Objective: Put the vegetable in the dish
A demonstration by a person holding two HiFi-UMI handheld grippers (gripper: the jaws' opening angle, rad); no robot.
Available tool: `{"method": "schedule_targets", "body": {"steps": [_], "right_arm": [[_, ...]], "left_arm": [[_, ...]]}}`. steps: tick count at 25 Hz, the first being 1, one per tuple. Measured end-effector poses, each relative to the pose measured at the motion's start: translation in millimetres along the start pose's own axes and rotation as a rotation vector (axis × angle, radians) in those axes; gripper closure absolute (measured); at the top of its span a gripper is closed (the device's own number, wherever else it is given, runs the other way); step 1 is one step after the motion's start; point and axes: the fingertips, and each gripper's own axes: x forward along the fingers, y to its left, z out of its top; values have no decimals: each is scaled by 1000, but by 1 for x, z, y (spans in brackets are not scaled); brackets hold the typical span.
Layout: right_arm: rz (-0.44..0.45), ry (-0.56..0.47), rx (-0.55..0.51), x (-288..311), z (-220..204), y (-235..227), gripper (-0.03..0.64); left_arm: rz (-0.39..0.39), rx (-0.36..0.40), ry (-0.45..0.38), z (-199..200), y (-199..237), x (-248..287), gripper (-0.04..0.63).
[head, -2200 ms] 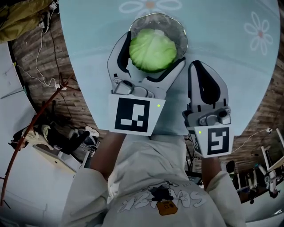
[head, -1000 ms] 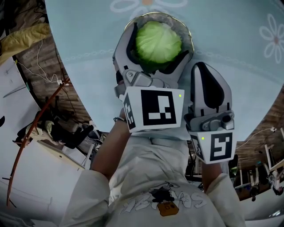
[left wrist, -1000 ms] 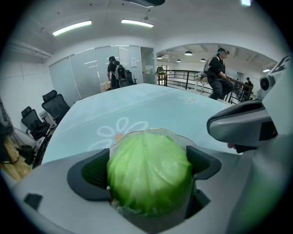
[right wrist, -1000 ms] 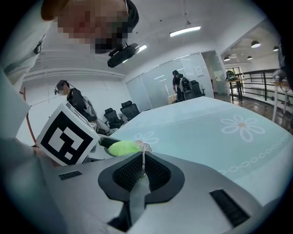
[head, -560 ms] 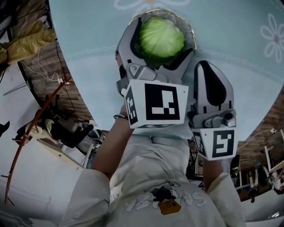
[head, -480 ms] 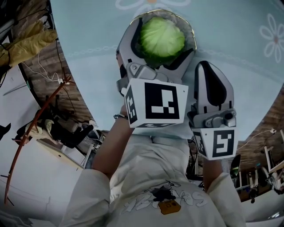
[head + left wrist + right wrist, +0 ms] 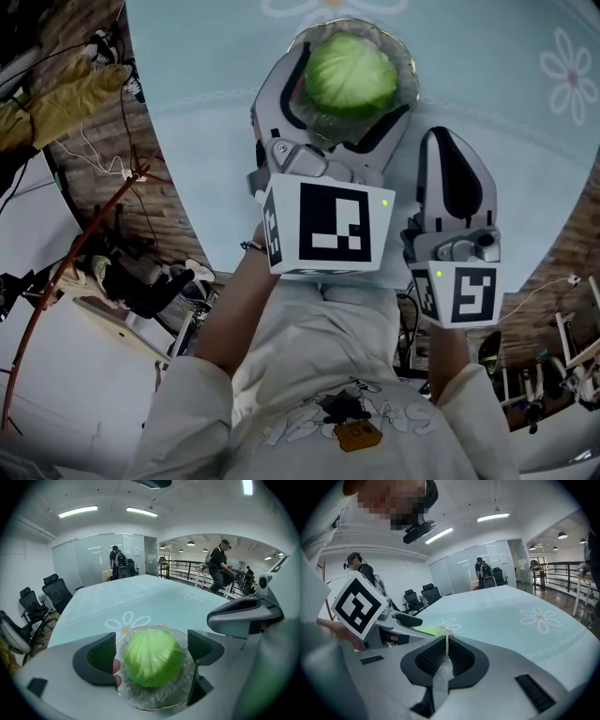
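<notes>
L gripper (image 7: 150, 652) is held wide around the cabbage (image 7: 352, 75), jaws closing a little; the veg is flanked by both pads but isn't pressed by either. Cabbage is seated in the glass dish (image 7: 140, 704) on the pale blue table (image 7: 497, 141) w/ flower print. R gripper (image 7: 446, 656) is kept closed, pads together, nothing btwn them, just beside L gripper & near the dish.

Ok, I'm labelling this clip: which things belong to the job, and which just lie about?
Job: cabbage; dish; left gripper, jaws closing, cabbage between them.
Lying about: right gripper, shut; yellow cloth; office chairs.
</notes>
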Motion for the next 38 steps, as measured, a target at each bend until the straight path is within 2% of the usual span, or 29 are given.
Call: {"method": "schedule_targets", "body": {"steps": [3, 5, 13, 17, 24, 27, 29, 38], "right_arm": [[-6, -9, -12, -5, 4, 5, 583], [-12, -14, -20, -10, 8, 10, 583], [-23, -42, -50, -27, 15, 42, 583], [-27, -65, -62, -42, 23, 64, 583], [-33, -102, -85, -53, 40, 103, 583], [-45, -118, -101, -67, 44, 123, 583], [-52, -129, -114, -80, 48, 139, 583], [-72, -175, -160, -119, 64, 192, 583]], "left_arm": [[4, -7, -17, 2, 1, -10, 131], [4, -13, -14, 1, 3, -19, 191], [4, -59, -74, -1, 12, -64, 341], [12, -103, -91, -5, 14, -96, 386], [22, -62, -153, -6, 27, -140, 548], [25, -84, -164, -10, 29, -167, 576], [8, -50, -192, -10, 29, -187, 588], [-19, -45, -255, -13, 28, -264, 588]]}}
